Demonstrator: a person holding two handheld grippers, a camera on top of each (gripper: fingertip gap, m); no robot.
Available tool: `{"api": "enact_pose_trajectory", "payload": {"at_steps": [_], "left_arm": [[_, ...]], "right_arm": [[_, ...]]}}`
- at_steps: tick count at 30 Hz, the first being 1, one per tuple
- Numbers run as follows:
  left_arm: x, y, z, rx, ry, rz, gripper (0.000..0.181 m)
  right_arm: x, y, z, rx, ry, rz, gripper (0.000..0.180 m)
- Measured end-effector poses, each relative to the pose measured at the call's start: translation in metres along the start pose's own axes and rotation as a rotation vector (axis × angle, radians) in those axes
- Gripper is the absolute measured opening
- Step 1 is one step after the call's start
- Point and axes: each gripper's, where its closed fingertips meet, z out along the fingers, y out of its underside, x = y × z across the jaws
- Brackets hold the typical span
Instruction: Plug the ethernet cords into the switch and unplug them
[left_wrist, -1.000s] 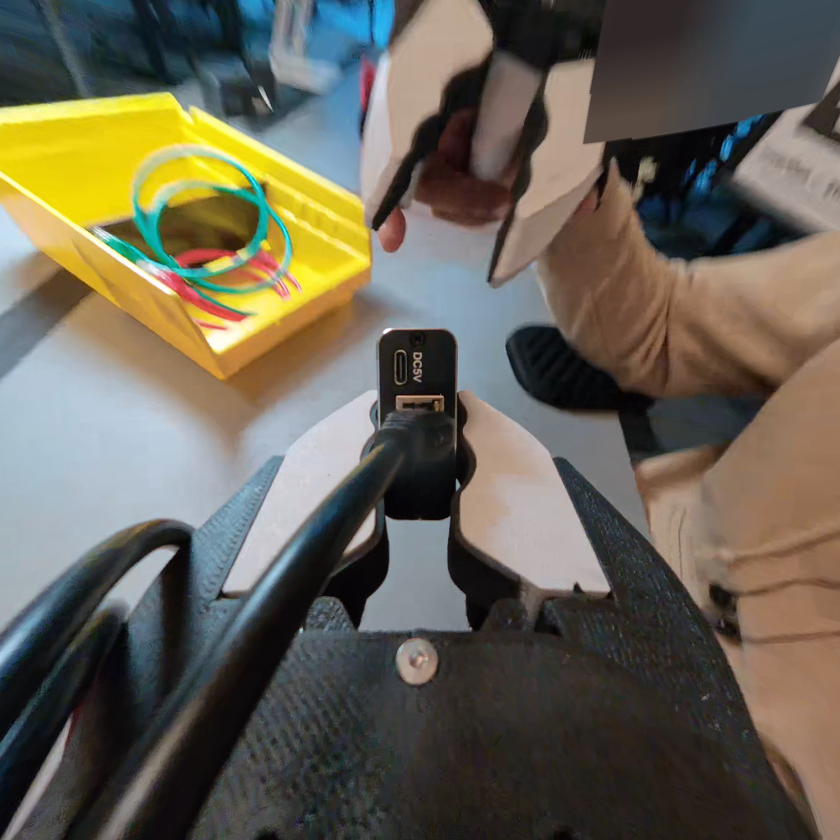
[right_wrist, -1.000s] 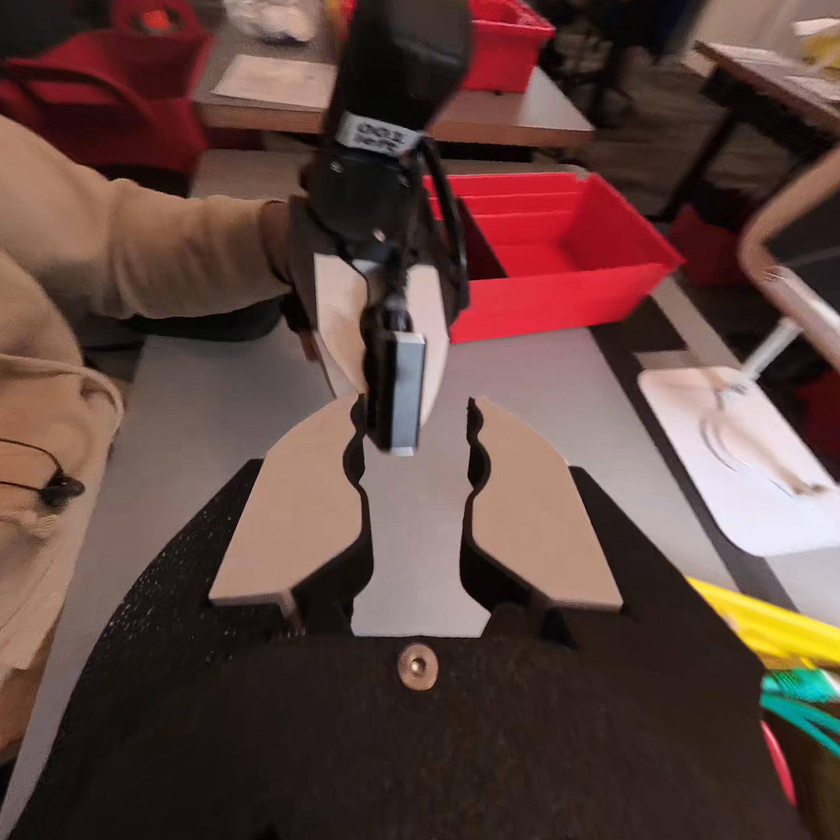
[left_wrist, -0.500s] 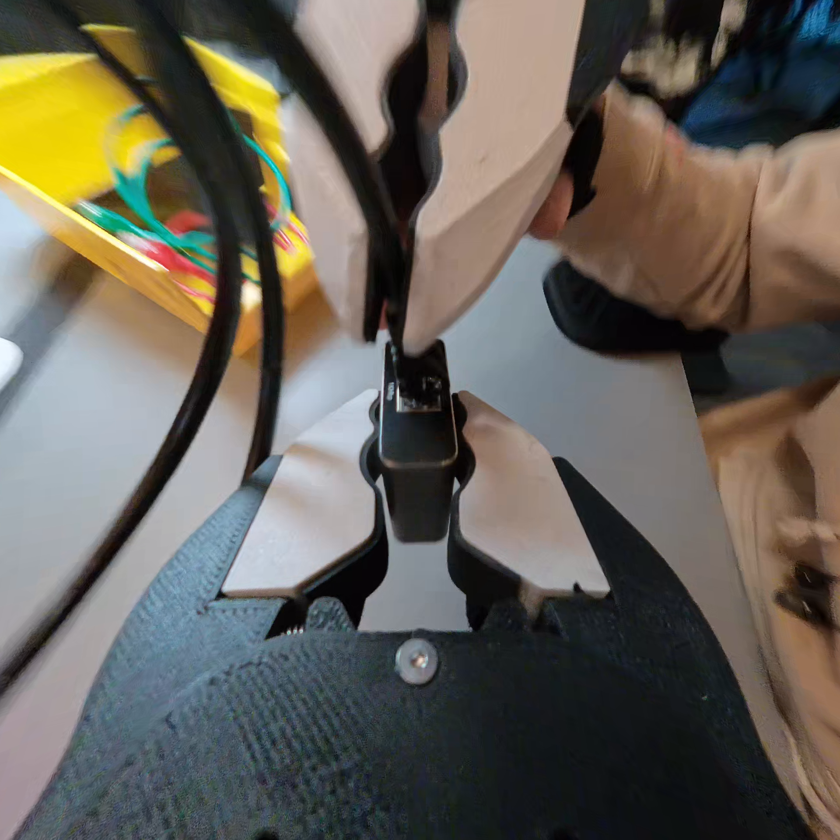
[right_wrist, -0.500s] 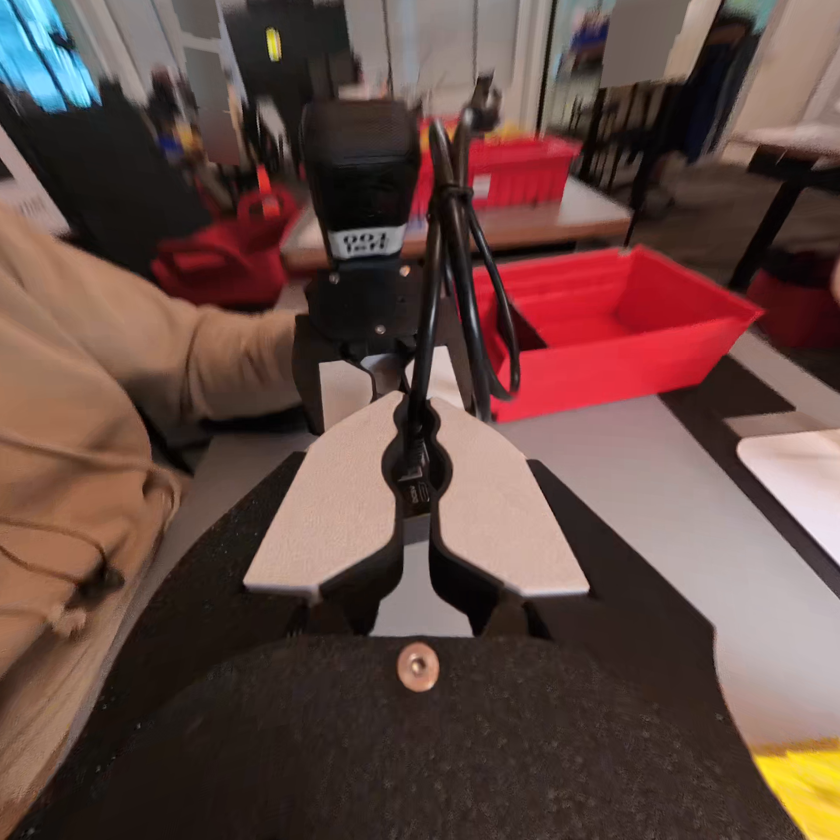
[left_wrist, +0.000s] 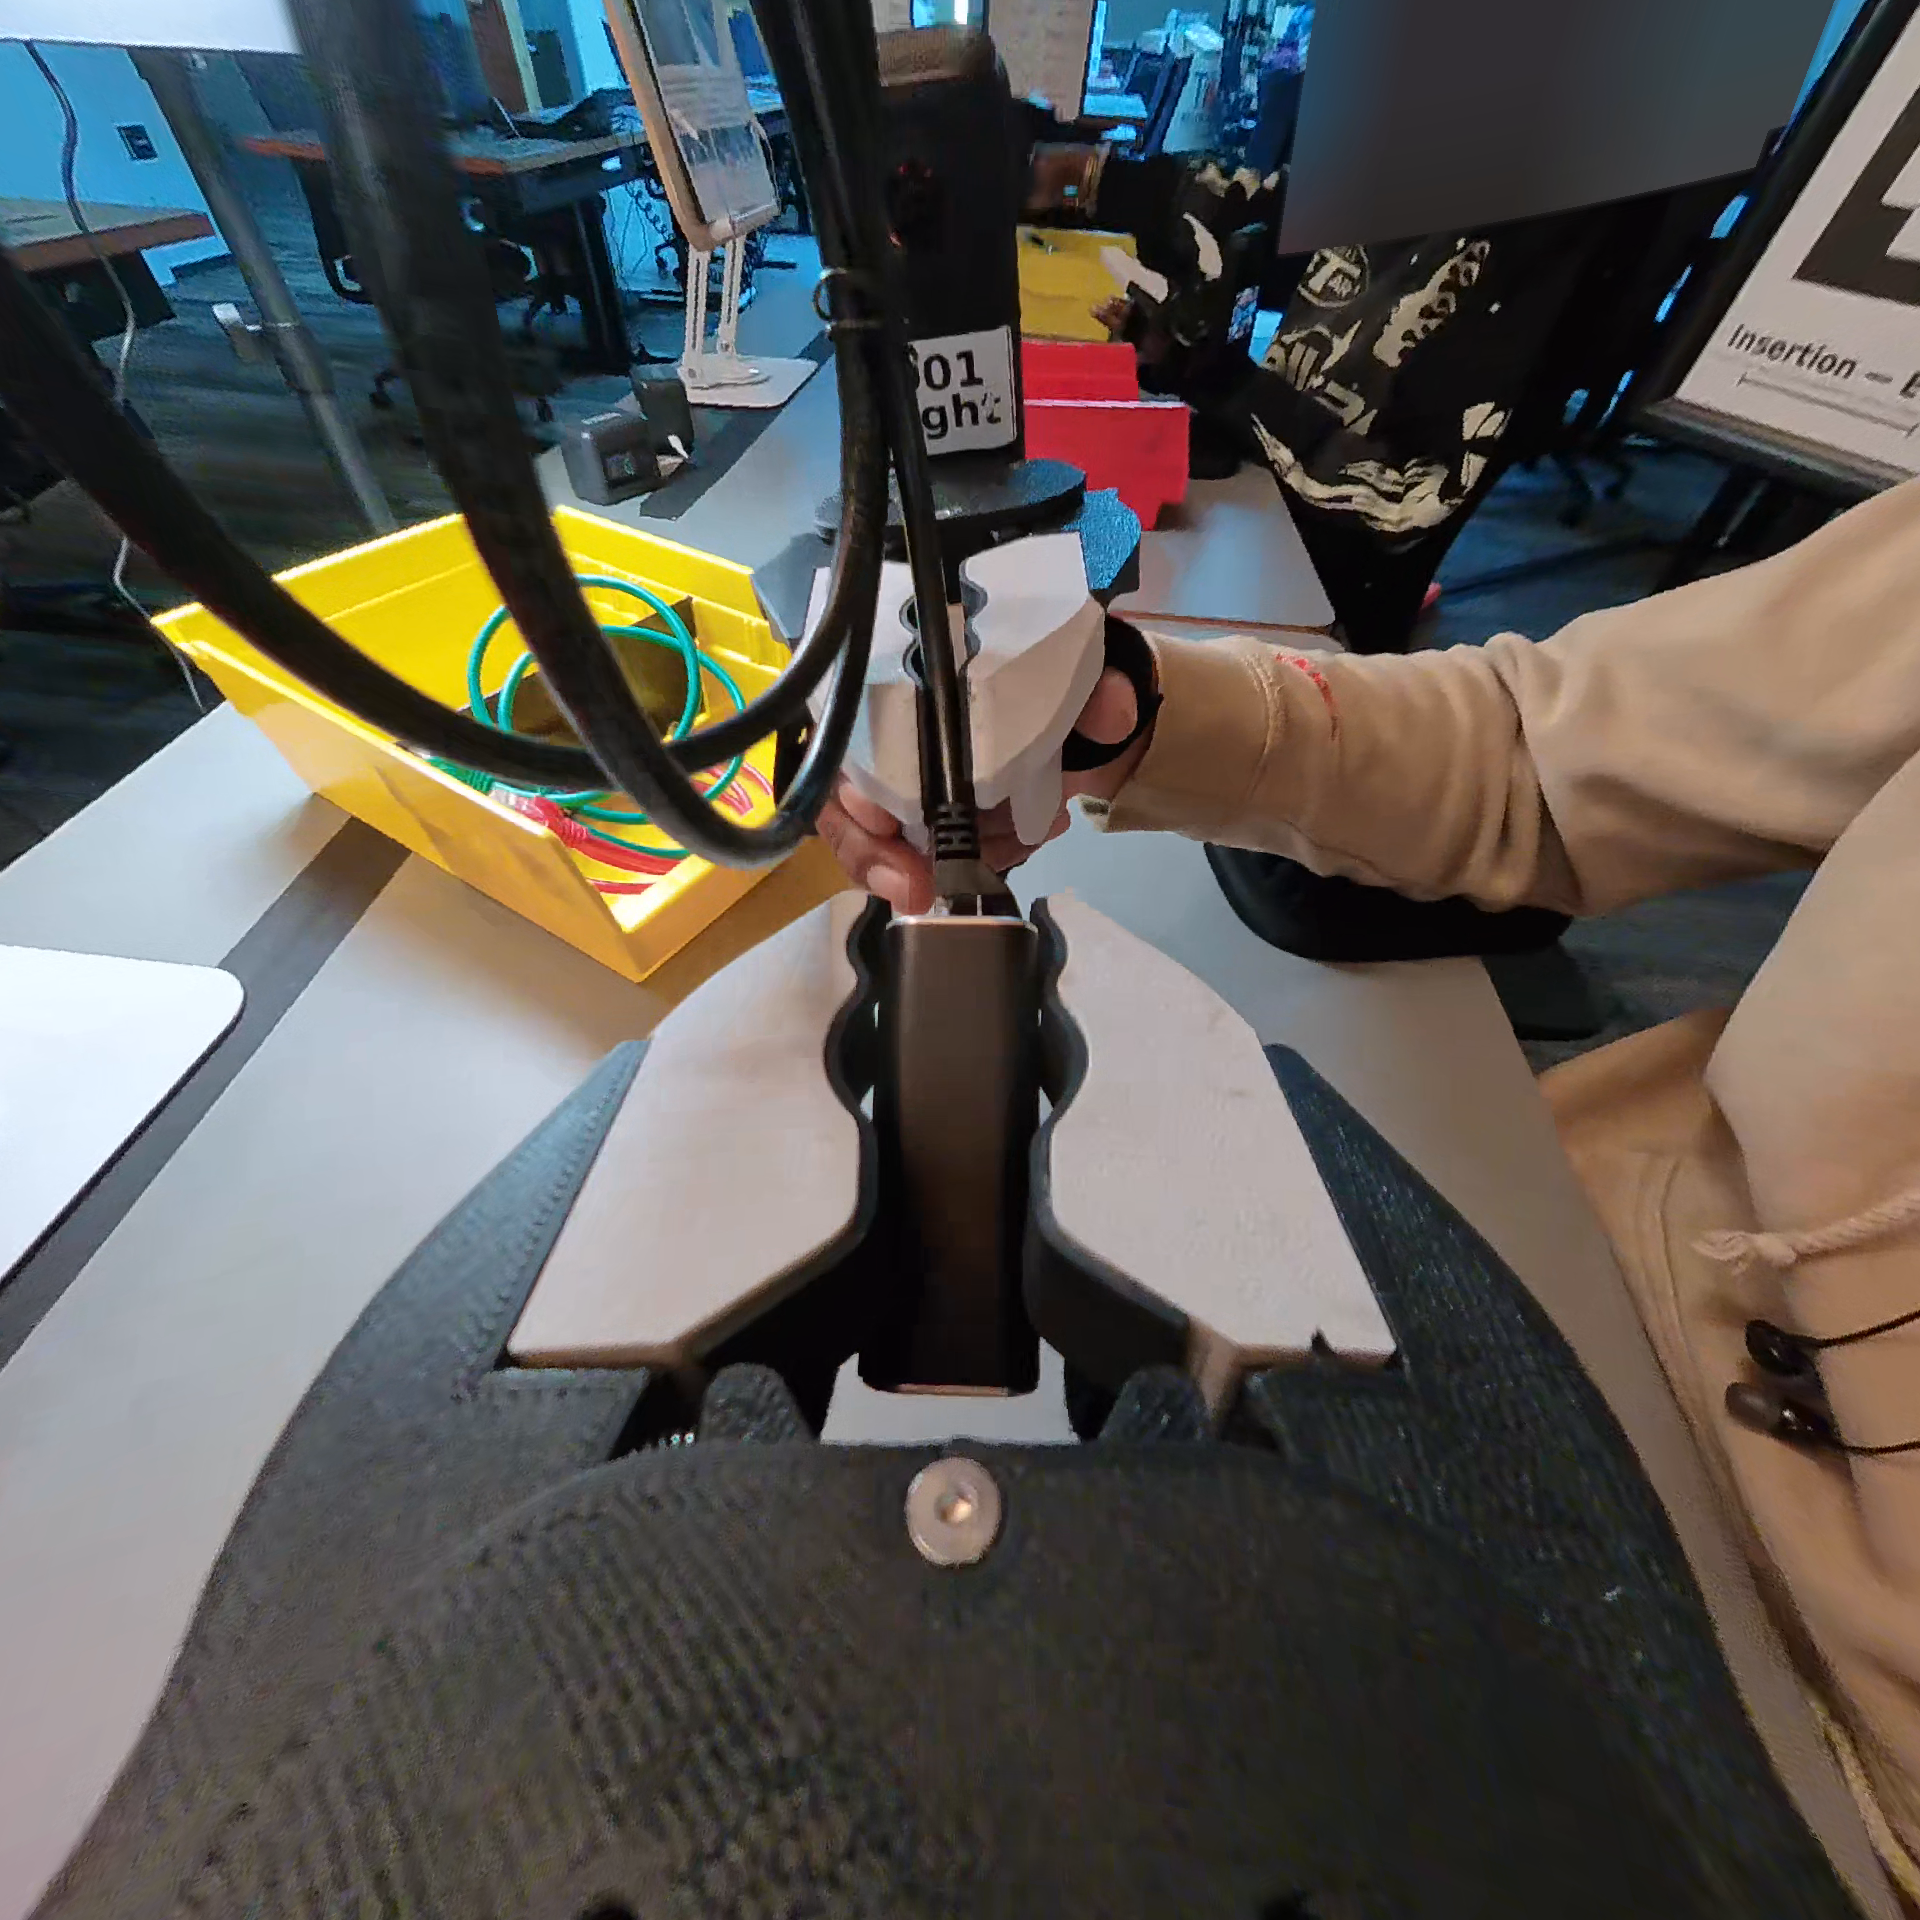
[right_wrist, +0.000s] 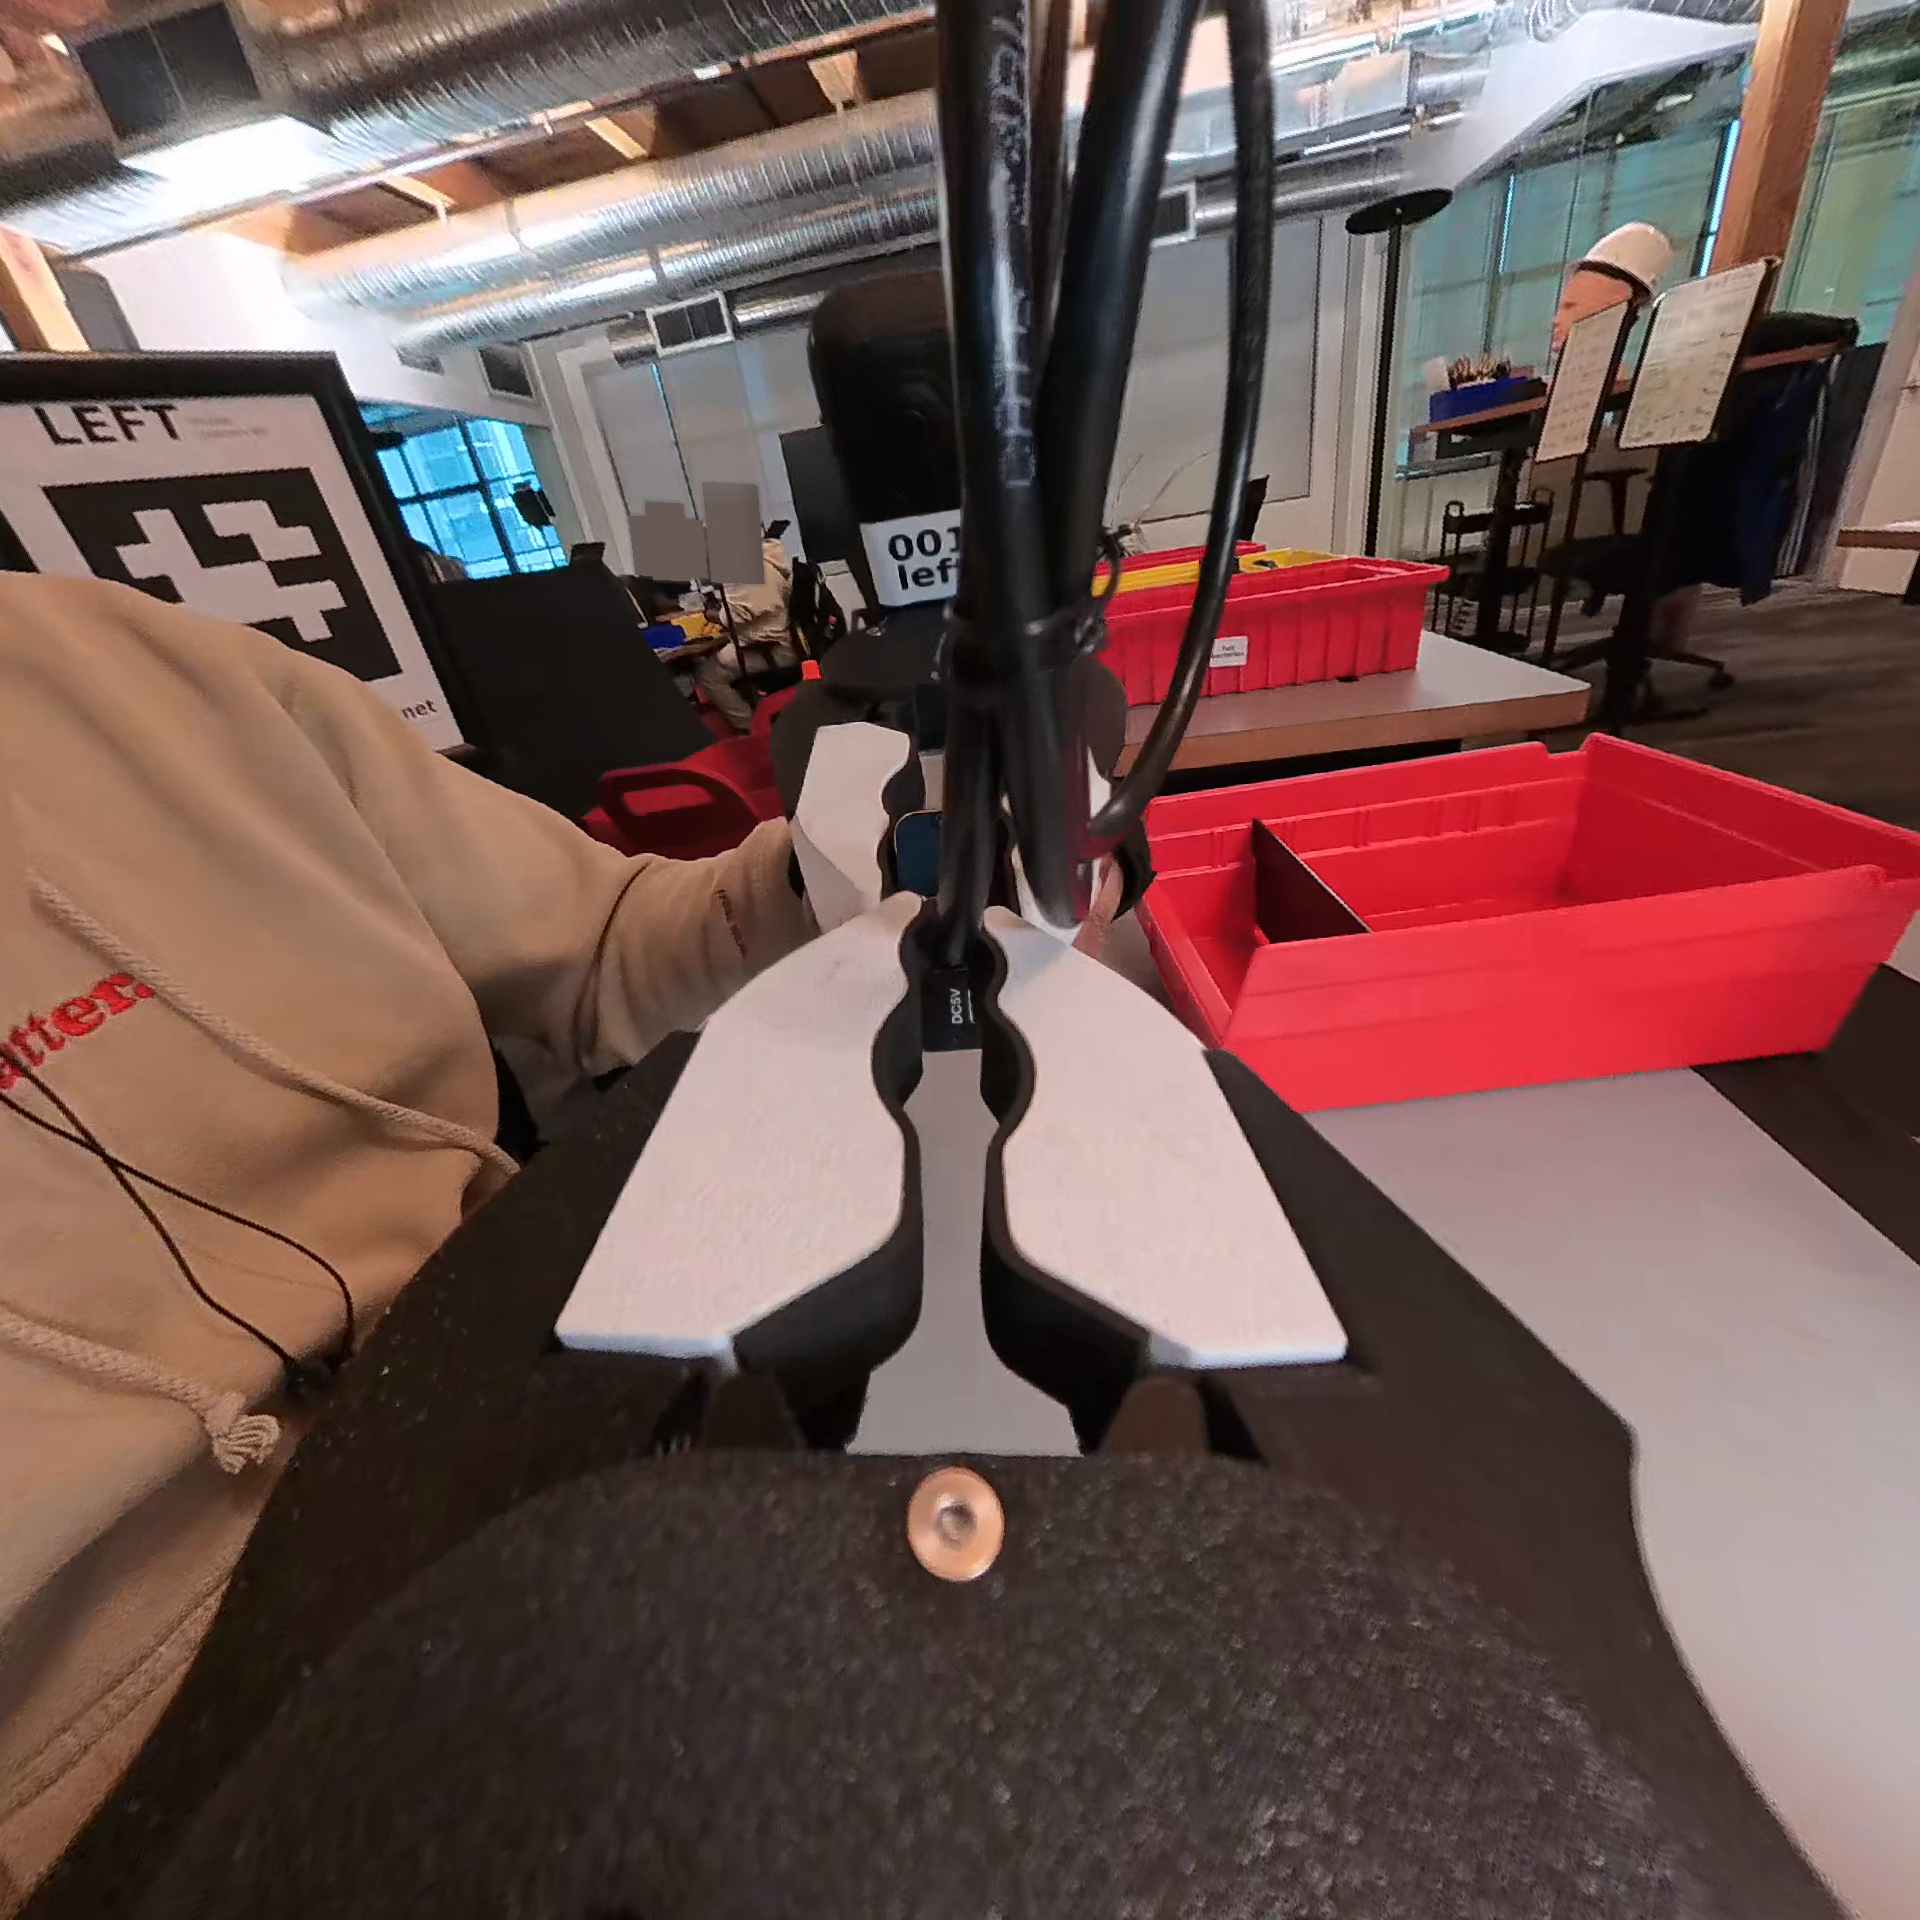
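My left gripper (left_wrist: 956, 920) is shut on a small black switch box (left_wrist: 961, 1143), gripping its long sides above the grey table (left_wrist: 416, 1091). A black cord (left_wrist: 940, 665) ends in a plug (left_wrist: 954, 847) that sits at the box's far end. My right gripper (right_wrist: 951, 925) faces the left one and is shut on that plug and cord (right_wrist: 997, 520). The box's end face (right_wrist: 951, 1013) shows between the right fingers. The right gripper also shows in the left wrist view (left_wrist: 951, 707). The cord's loops hang in front of both cameras.
A yellow bin (left_wrist: 343, 727) with green and red cords (left_wrist: 613, 790) stands at the left rear. A red divided bin (right_wrist: 1507, 935) sits on the other side. A white pad (left_wrist: 83, 1060) lies at the left edge. The person's beige sleeve (left_wrist: 1455, 748) reaches in from the right.
The right gripper was open and apart from the box; it has come in and shut on the plug at the box's end. Both grippers have tilted up to level.
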Motion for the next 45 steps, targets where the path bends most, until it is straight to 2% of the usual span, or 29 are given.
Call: {"api": "enact_pose_trajectory", "payload": {"at_steps": [5, 10, 12, 15, 18, 24, 30, 34, 45], "left_arm": [[-0.001, 0.019, -0.003, -0.117, 0.002, 0.034, 0.027], [-0.001, 0.014, -0.004, -0.102, -0.005, 0.023, 0.026], [0.001, 0.01, -0.006, -0.084, 0.016, -0.008, 0.026], [0.003, 0.01, -0.007, -0.084, 0.047, -0.06, 0.026], [0.007, 0.009, -0.004, -0.073, 0.079, -0.09, 0.026], [0.01, 0.004, -0.007, -0.041, 0.1, -0.104, 0.026], [0.012, -0.023, -0.017, 0.148, 0.111, -0.056, 0.029], [0.017, -0.029, -0.018, 0.197, 0.134, -0.06, 0.037], [0.01, -0.026, -0.007, 0.181, 0.045, -0.026, 0.027]], "right_arm": [[0.002, -0.003, -0.005, 0.025, 0.001, 0.012, 0.005], [0.002, -0.002, -0.008, 0.024, -0.009, 0.021, 0.005], [0.002, 0.004, -0.007, -0.024, 0.004, -0.002, 0.008], [-0.003, 0.018, 0.001, -0.098, -0.017, -0.016, 0.021], [-0.006, 0.032, 0.011, -0.16, -0.024, -0.034, 0.017], [-0.01, 0.027, 0.014, -0.093, -0.06, -0.016, 0.013], [-0.015, 0.002, 0.007, 0.057, -0.087, -0.005, 0.013], [-0.016, -0.016, -0.004, 0.16, -0.103, 0.005, 0.013], [-0.013, -0.009, 0.002, 0.08, -0.039, -0.042, 0.014]]}}
